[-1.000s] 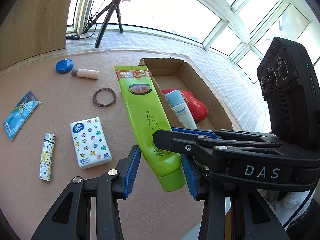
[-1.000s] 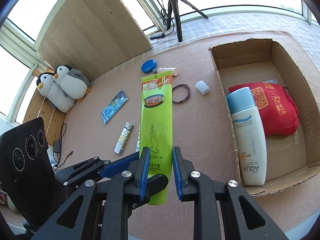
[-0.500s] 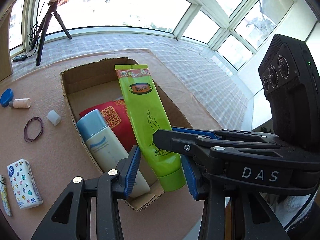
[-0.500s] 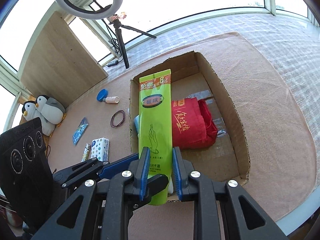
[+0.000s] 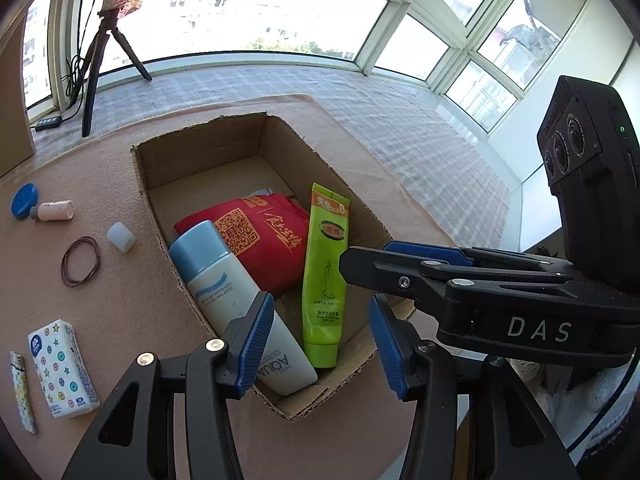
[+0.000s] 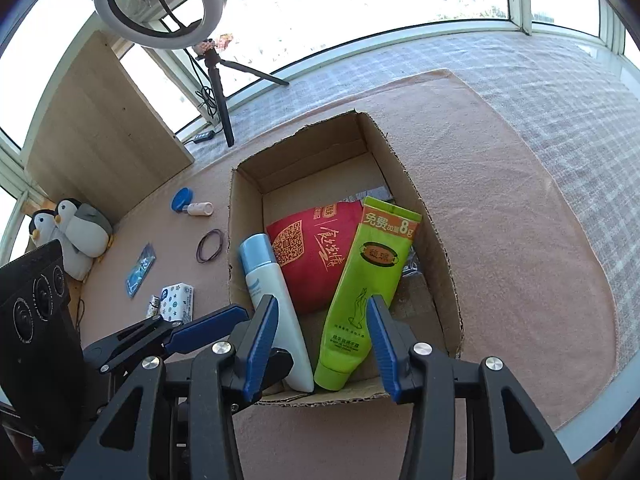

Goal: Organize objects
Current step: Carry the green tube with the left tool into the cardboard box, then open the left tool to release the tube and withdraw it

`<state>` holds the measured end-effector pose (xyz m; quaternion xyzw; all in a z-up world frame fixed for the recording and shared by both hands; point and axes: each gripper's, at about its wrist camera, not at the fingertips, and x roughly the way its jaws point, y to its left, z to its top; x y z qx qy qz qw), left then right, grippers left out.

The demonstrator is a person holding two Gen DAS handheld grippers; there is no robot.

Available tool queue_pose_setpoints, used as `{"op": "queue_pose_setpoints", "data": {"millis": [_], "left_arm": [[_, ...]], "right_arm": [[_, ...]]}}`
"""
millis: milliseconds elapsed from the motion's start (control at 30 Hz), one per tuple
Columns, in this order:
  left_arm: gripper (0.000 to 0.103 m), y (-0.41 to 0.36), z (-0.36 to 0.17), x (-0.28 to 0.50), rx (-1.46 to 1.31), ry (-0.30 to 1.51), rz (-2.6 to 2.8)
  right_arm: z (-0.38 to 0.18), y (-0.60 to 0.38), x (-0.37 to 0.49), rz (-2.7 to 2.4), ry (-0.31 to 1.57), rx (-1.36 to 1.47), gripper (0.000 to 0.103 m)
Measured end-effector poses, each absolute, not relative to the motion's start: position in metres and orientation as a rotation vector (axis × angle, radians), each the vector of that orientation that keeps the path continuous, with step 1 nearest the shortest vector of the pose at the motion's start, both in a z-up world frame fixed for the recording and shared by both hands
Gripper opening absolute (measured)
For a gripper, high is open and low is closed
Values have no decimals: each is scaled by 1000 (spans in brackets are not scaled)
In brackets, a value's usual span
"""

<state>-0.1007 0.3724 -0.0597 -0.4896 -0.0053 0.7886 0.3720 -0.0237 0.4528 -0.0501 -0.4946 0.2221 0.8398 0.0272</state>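
Note:
A green tube (image 5: 325, 276) (image 6: 368, 288) lies inside the cardboard box (image 5: 192, 152) (image 6: 436, 240), leaning on a red pouch (image 5: 264, 240) (image 6: 316, 248), with a white and blue bottle (image 5: 236, 304) (image 6: 272, 304) along the box's left side. My right gripper (image 6: 322, 344) hovers open above the tube's cap end, touching nothing. My left gripper (image 5: 318, 344) is open too, over the box's near corner. The right gripper's body crosses the left wrist view at right.
On the pink mat left of the box lie a tissue pack (image 5: 62, 368) (image 6: 178, 300), a lighter (image 5: 22, 392), a rubber band (image 5: 80, 260) (image 6: 210, 245), a white cap (image 5: 121, 237), a small bottle (image 5: 52, 211) (image 6: 200, 209) and a blue lid (image 5: 25, 200) (image 6: 181, 199). Toy penguins (image 6: 76, 232) and a tripod (image 6: 218, 92) stand behind.
The green tube, held by the right gripper over the mat, was carried over the box. The right gripper opened and the tube now rests inside. The left gripper's jaws also stand wider.

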Motion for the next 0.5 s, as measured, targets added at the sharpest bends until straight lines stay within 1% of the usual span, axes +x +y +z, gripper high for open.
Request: {"op": "queue_pose_setpoints", "data": {"millis": [233, 500], "left_arm": [[53, 326, -58, -101, -1276, -32, 2066], [53, 230, -55, -106, -1318, -106, 2194]], "right_arm": [[-52, 429, -27, 2618, 697, -1531, 44], [-54, 405, -20, 2629, 712, -1515, 45]]}}
